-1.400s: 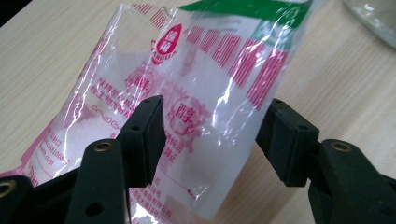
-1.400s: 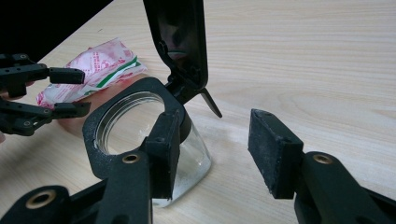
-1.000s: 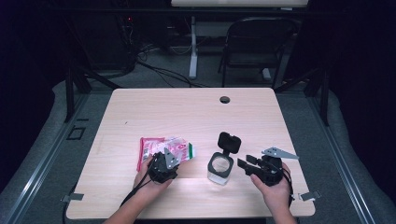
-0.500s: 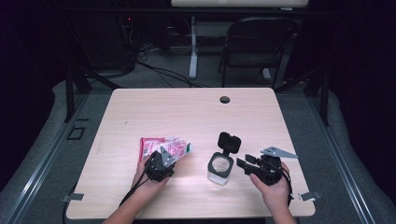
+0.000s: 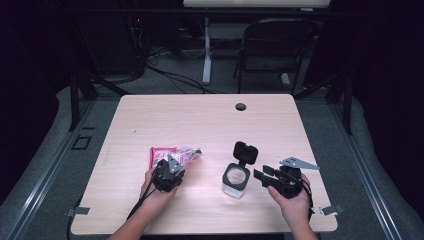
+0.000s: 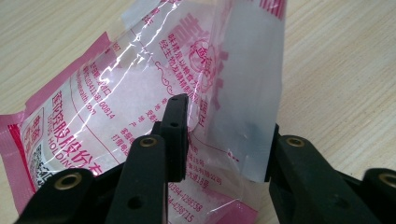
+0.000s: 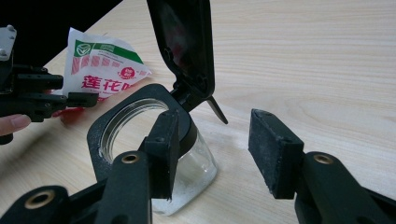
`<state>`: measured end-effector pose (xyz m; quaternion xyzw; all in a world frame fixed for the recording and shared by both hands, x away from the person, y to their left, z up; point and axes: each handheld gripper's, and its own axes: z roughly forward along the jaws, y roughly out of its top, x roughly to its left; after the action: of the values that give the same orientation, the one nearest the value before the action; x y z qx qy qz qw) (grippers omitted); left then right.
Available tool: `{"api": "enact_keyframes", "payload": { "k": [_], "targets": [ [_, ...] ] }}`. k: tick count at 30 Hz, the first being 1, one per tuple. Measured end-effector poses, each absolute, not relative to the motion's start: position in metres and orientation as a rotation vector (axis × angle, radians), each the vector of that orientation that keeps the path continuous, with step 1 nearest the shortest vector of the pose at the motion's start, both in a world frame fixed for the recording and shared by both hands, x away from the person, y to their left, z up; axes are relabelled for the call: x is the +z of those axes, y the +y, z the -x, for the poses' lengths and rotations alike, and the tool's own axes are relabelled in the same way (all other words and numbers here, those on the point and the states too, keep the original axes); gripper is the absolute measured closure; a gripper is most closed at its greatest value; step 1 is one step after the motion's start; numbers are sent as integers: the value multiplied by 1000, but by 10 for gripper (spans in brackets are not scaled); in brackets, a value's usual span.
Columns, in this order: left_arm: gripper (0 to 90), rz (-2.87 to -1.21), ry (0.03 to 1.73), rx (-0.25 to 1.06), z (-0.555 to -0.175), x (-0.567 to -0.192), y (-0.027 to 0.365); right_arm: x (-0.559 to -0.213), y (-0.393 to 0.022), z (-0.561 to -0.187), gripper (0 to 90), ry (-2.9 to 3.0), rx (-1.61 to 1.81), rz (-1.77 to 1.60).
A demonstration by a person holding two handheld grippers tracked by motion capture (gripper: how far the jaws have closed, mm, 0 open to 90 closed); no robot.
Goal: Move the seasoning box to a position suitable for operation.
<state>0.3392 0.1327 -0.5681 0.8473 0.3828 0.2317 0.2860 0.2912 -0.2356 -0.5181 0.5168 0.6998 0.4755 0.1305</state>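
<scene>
- The left gripper (image 6: 224, 140) has its jaws set either side of a fold of the pink-and-clear bag (image 6: 140, 93); they have just been closing, and the plastic stands between them. One jaw lies against the film, the other sits behind the fold, so whether both press on it I cannot tell.
- The right gripper (image 7: 215, 149) has its jaws spread, with nothing between them; its left jaw stands just in front of the glass jar (image 7: 187, 177).
- From the high view, the left gripper (image 5: 172, 167) is at the near edge of the bag (image 5: 162, 152), and the right gripper (image 5: 260, 172) points at the jar (image 5: 235, 180) from just beside it.
- The jar stands upright on the table (image 5: 200, 120), its black hinged lid (image 5: 245, 151) flipped up and open.
- The bag lies flat on the table, left of the jar and apart from it.
- Farther off, a small dark hole (image 5: 241, 106) sits near the table's far edge.
</scene>
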Motion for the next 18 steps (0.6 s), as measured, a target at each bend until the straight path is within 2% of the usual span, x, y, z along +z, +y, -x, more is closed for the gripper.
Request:
{"api": "enact_keyframes", "payload": {
  "k": [18],
  "targets": [
    [779, -2220, 1075, 545, -346, -567, 143, -519, -236, -291, 533, 2027, 1387, -1509]
  ]
}}
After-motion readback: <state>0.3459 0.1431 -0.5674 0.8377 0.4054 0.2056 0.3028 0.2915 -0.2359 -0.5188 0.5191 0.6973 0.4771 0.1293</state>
